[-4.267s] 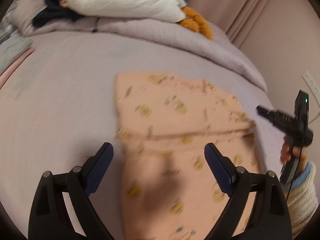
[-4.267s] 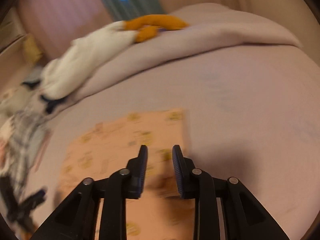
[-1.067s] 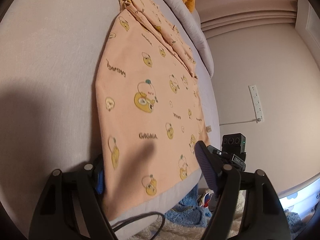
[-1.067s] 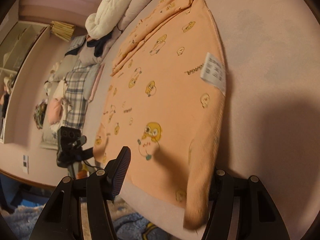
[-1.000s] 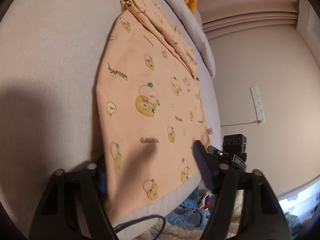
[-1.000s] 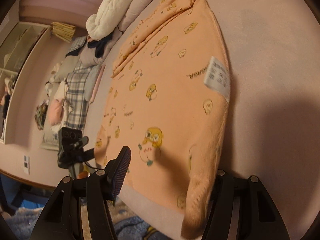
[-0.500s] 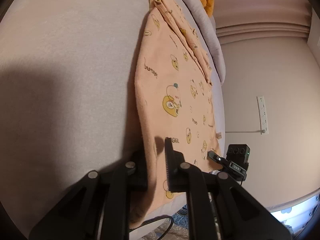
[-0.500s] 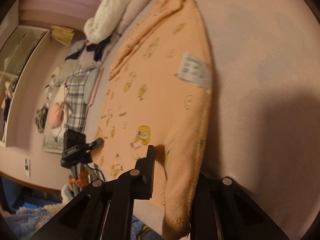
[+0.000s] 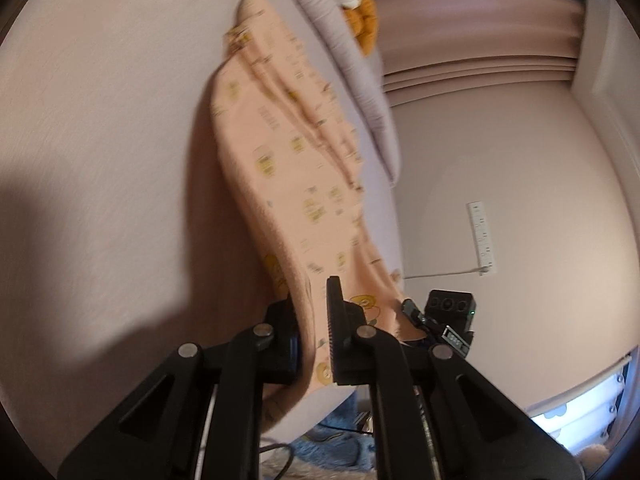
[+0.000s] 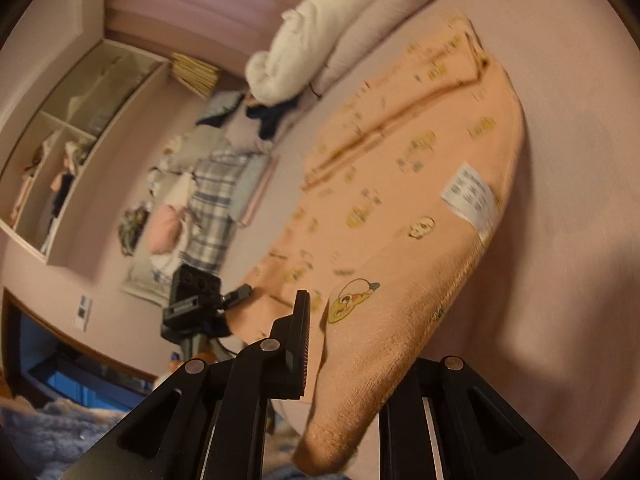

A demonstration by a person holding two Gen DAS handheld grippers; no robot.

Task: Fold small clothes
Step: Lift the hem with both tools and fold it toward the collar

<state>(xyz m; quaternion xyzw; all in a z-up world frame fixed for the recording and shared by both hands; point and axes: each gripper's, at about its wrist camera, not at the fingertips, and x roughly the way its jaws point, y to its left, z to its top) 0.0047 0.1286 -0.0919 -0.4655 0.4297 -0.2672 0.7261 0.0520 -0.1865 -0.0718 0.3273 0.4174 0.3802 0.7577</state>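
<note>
The peach garment (image 9: 296,184), soft ribbed knit printed with small yellow cartoon figures, lies on the smooth mauve bed (image 9: 104,128), its near hem raised. The left gripper (image 9: 312,336) pinches one hem corner between its black ridged fingers; the right gripper (image 10: 352,344) pinches the other, near a white label (image 10: 470,196).

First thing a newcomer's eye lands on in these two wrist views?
The peach garment with yellow cartoon prints, spread on the pale bed and filling the middle of both views, its white care label near one edge. Next, the left gripper and right gripper, each shut on a near corner of the hem. Behind, a white padded jacket lies by the bedding.
</note>
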